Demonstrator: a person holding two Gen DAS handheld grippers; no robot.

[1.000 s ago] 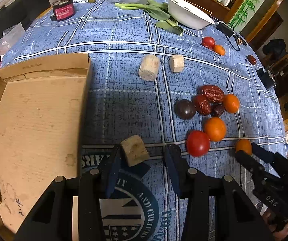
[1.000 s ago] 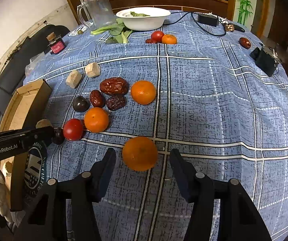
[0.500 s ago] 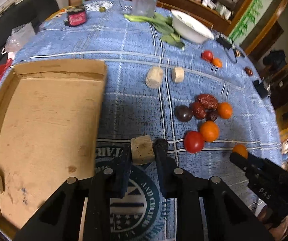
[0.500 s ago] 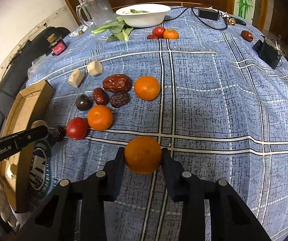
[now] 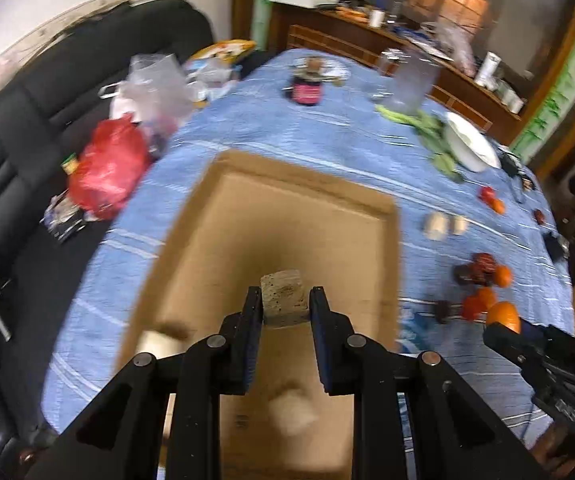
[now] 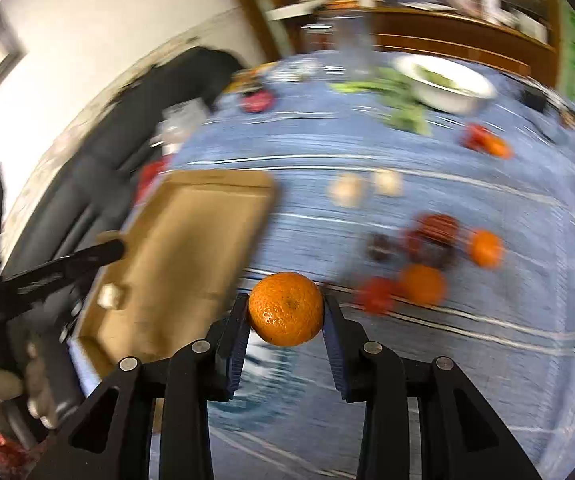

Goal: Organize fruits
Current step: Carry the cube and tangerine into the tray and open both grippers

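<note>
The left tool (image 5: 285,304) pinches a pale chunk (image 5: 283,298) above the cardboard box (image 5: 391,216); the right tool (image 6: 285,316) clamps an orange (image 6: 286,309) just beside the box. Releasing early could drop either onto the table (image 5: 327,132).

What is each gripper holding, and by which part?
The left gripper clamps a tan block by its two opposite side faces. The right gripper holds an orange, pads on its left and right sides.

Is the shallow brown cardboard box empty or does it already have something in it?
Not empty: the shallow brown cardboard box already holds pale beige chunks on its floor.
</note>
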